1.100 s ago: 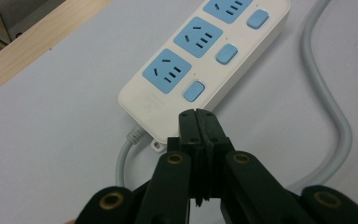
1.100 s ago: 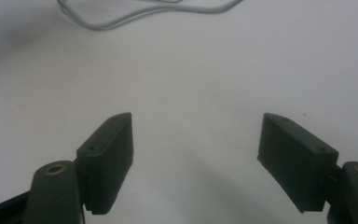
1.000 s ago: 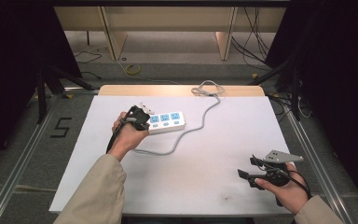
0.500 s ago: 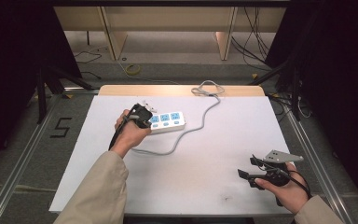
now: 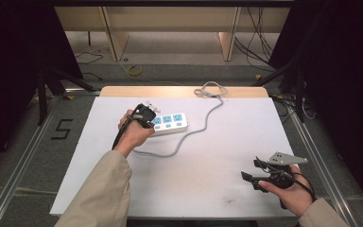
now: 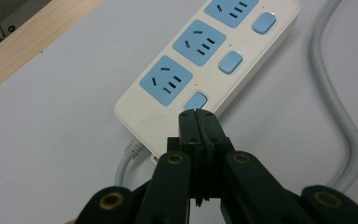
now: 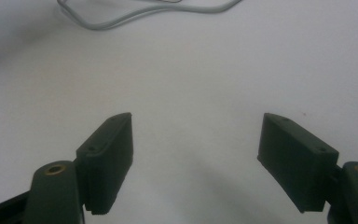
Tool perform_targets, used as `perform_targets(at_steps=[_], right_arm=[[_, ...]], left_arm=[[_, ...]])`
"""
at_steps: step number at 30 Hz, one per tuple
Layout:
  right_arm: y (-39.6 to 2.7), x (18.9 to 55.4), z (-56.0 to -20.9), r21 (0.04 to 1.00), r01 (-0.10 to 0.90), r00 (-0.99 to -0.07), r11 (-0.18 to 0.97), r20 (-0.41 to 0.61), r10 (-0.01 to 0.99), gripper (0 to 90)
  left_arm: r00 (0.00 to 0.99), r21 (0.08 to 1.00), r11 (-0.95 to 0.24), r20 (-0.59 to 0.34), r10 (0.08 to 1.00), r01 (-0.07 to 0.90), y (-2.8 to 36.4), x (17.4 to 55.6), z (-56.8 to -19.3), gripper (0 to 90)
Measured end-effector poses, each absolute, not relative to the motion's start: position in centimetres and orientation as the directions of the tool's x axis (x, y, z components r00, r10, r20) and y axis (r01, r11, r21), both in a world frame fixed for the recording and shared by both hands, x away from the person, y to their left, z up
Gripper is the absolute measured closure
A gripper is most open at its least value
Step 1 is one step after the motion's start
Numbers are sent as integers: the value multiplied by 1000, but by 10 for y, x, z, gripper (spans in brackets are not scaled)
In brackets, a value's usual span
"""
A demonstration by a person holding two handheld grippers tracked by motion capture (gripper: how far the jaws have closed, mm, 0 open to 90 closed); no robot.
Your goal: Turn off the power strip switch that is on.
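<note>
Left gripper [image 6: 198, 116] has its jaws pressed together, nothing between them; tips sit at the nearest blue switch [image 6: 196, 101] of the power strip [image 6: 205, 70], centre of the left gripper view. Can't tell if tips actually touch the switch or hang just above it. Strip is white w/ 3 blue sockets & 3 blue switches, running diagonally toward the upper right of that frame. Grey cord [image 6: 340, 116] curves down the right side of the frame.

High view: left gripper [image 5: 144, 115] is in the left hand [image 5: 132, 132], upper-left-centre of frame, over the strip's left end. Power strip [image 5: 170, 122] lies on the white table [image 5: 217, 189]; its cord [image 5: 196, 130] loops below the strip, then runs up to the table's far edge.

Right gripper [image 5: 250, 170] sits lower right of the high view, held by the right hand [image 5: 290, 191], jaws wide apart, holding nothing, well apart from the strip. Right gripper view: its 2 black jaws spread to either side of gripper centre [image 7: 198, 121], bare white surface between them, cord [image 7: 144, 11] across the top of frame.
</note>
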State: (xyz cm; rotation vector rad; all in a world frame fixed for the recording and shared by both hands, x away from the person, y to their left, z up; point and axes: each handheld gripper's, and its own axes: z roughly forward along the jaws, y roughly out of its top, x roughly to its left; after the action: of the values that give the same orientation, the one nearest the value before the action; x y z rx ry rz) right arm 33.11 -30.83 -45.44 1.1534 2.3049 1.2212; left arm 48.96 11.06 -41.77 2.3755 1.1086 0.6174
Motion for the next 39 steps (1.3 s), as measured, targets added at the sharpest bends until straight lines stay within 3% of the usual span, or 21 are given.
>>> perform_targets(at_steps=[39], right_arm=[[-309,332,-455,790,521,-639,322,111,761,268]], left_arm=[[587,529,-585,189,787,615,99,515,-418,897]])
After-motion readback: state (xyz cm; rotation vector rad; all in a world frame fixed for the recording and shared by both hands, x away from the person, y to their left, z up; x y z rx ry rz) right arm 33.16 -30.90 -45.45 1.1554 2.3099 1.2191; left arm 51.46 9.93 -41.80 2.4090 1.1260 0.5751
